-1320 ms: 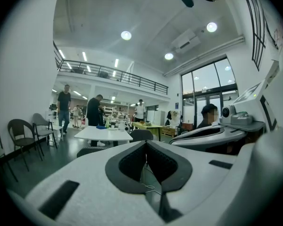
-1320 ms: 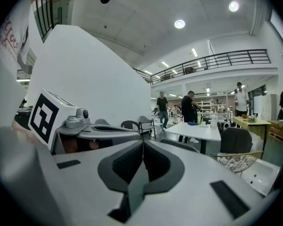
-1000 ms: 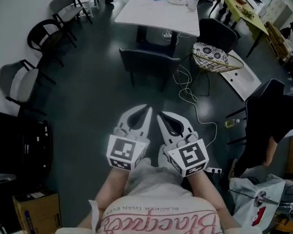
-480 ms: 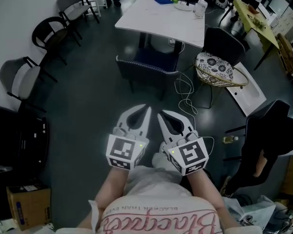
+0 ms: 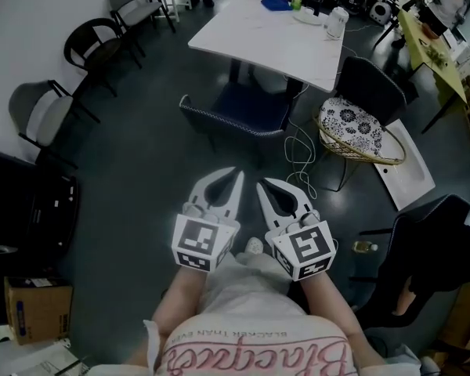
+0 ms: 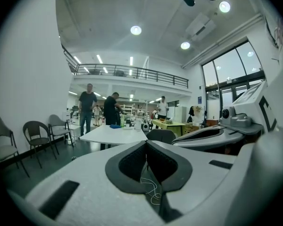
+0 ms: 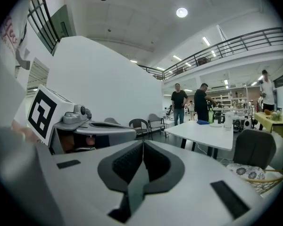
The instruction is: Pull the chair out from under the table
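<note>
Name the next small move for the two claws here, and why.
Probably carry both forward toward the back of the chair. The left claw and right claw are shut and empty, side by side in front of the person, while the chair sits well ahead, tucked against the table, with bare floor between.

1 white table (image 5: 274, 41), 1 navy chair (image 5: 247, 100) under it, 3 wall chairs (image 5: 41, 120) (image 5: 98, 39) (image 5: 135, 2), 2 tools (image 5: 235, 173) (image 5: 262, 185), 1 cardboard box (image 5: 35, 312).

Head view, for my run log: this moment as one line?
left gripper: shut, empty; right gripper: shut, empty; dark blue padded chair: tucked at white rectangular table, untouched
</note>
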`<state>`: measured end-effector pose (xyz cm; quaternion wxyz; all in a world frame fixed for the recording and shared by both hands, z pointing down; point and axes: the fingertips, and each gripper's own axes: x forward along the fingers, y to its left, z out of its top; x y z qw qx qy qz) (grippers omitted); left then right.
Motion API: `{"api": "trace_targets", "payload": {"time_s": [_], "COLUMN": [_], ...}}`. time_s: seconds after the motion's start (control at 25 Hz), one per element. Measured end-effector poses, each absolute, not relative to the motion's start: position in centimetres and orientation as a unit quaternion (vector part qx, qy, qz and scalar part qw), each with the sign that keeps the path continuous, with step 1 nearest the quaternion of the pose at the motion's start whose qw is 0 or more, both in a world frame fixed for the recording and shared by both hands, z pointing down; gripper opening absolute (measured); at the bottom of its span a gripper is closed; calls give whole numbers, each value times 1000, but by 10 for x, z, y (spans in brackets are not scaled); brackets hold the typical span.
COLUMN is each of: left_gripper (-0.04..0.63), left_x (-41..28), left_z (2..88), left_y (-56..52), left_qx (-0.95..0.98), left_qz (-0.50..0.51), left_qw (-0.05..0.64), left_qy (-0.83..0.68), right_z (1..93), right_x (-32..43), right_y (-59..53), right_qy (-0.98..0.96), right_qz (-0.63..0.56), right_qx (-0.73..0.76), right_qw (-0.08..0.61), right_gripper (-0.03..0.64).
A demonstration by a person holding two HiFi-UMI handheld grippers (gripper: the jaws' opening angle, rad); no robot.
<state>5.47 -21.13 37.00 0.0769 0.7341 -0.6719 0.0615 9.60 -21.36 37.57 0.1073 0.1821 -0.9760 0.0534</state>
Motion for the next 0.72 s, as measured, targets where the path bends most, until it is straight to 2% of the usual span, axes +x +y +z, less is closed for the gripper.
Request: {"api": "trace_targets", "payload": {"time_s": [0.28, 0.72], "left_gripper": [5, 5], "left_x": [51, -9], "left_z": [384, 401], "left_y": [-238, -292], "left_qx": [726, 742], "left_qz": [82, 98], "left_qw": [87, 104], "left_qy": [-678, -655], "right_z": [388, 399], "right_x": [92, 34], "right_y": [-244, -290], "right_qy": [-977, -974], "right_qz": [66, 84], "right_qx": [170, 167], "right_qw": [109, 128], "right_gripper": [5, 5]}}
